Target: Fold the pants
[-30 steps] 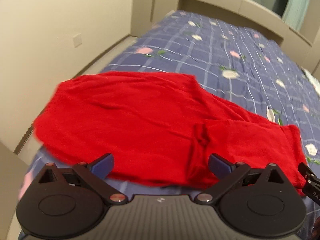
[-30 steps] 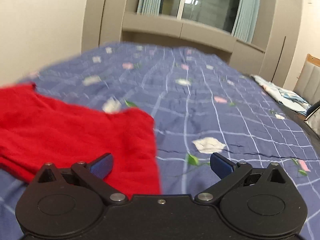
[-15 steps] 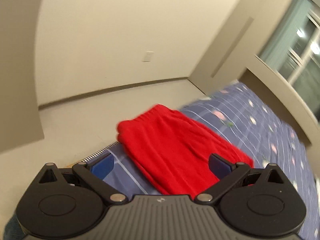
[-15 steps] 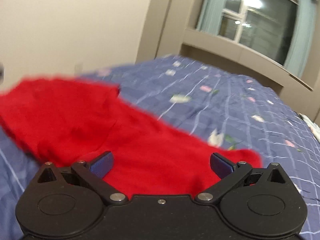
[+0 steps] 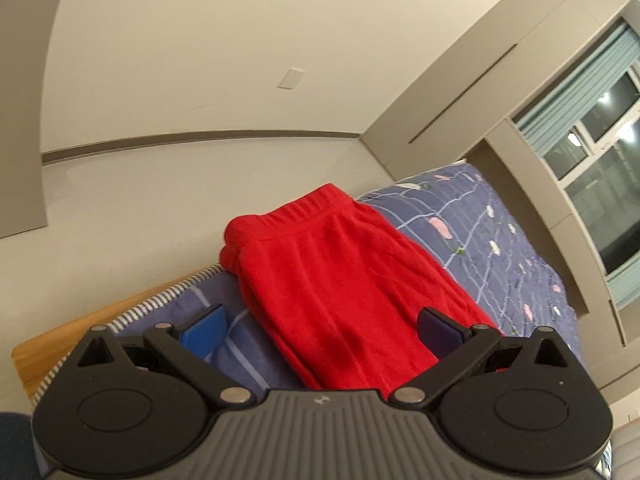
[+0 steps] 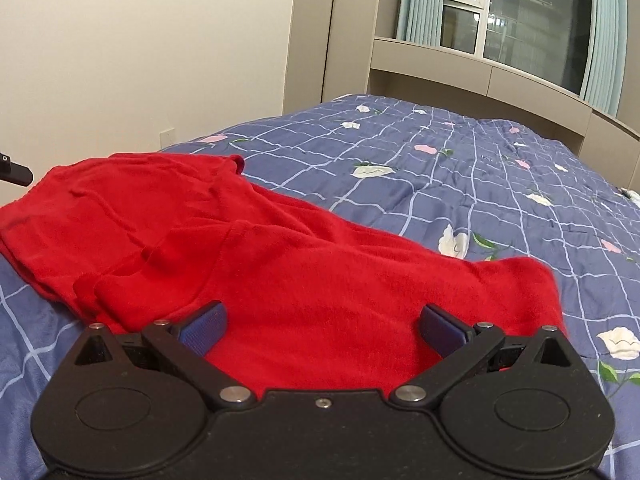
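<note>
The red pants lie spread on the blue checked, flower-printed bedspread, near the bed's edge beside the wall; in the left wrist view the elastic waistband sits at the far end, by the bed's corner. The legs run toward the right gripper, whose blue-padded fingers stand wide apart over the cloth, pinching nothing. The left gripper is likewise spread, one finger over the bedspread, the other over the pants. A curtained window stands beyond the bed.
</note>
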Tool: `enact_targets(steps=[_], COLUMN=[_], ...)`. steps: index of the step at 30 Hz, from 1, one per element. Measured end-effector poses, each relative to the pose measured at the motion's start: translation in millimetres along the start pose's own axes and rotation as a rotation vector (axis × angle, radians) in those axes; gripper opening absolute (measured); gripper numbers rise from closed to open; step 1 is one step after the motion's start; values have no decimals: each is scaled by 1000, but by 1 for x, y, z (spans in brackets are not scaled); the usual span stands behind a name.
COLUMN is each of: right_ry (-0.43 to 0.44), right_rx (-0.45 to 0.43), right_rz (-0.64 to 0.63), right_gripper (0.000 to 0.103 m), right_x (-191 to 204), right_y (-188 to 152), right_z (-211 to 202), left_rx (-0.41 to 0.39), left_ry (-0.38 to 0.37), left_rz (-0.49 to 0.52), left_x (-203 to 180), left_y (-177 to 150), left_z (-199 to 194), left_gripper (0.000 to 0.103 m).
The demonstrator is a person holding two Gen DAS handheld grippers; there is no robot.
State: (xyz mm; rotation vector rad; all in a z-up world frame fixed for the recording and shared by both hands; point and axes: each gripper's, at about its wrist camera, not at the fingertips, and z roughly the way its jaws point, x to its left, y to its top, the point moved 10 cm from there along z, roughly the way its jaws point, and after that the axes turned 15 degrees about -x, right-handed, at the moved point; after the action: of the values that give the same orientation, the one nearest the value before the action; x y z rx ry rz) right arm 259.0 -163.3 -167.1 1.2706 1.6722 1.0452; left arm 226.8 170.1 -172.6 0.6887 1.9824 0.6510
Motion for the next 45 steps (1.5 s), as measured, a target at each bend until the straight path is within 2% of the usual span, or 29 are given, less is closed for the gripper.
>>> enact_targets(steps=[3, 6, 9, 12, 15, 17, 18, 20, 21, 23, 26, 32, 35, 37, 42, 45], right_ry=[-2, -2, -2, -2, -2, -2, -2, -2, -2, -3, -2, -3, -41, -25, -51, -106], right_rx=[-2, -2, -2, -2, -2, -2, -2, -2, -2, -2, -2, 7, -42, -67, -118, -125], right_rz=[-3, -2, -3, -3, -4, -4, -3, -3, -3, -4, -3, 5, 4, 17, 8, 0], right_gripper=[103, 103, 103, 103, 103, 103, 103, 103, 103, 103, 103, 103, 103, 103, 103, 103], right_x=[1, 1, 1, 0, 0, 0, 0, 1, 0, 1, 0, -2, -9, -12, -34, -57], right_y=[0, -1, -1, -1, -1, -1, -1, -1, -1, -1, 0, 6, 16, 20, 23, 17], right_z=[-2, -2, -2, -2, -2, -2, -2, -2, -2, -2, -2, -5, -23, -39, -82, -103], left_rx=[17, 24, 25, 9, -4, -6, -5, -6, -4, -2, -32, -85, -118, -130, -129, -108], left_ry=[-83, -101, -125, -121, -89, -59, -46, -26, -14, 2, -18, -103, -157, -198, -312, -383], left_rz=[26, 37, -57, -178, -261, -294, -305, -319, -321, -322, -330, -209, -100, -39, 107, 210], left_x=[-9, -9, -2, 10, 21, 27, 30, 34, 35, 35, 27, -24, -60, -85, -154, -198], left_y=[-3, -4, -1, 4, 9, 11, 10, 10, 10, 10, 17, 37, 44, 47, 35, 15], left_z=[1, 1, 0, 2, 11, 15, 17, 18, 19, 19, 16, 2, -10, -19, -40, -51], left_gripper=[103, 102, 102, 97, 82, 63, 58, 36, 32, 16, 8, 5, 5, 5, 5, 5])
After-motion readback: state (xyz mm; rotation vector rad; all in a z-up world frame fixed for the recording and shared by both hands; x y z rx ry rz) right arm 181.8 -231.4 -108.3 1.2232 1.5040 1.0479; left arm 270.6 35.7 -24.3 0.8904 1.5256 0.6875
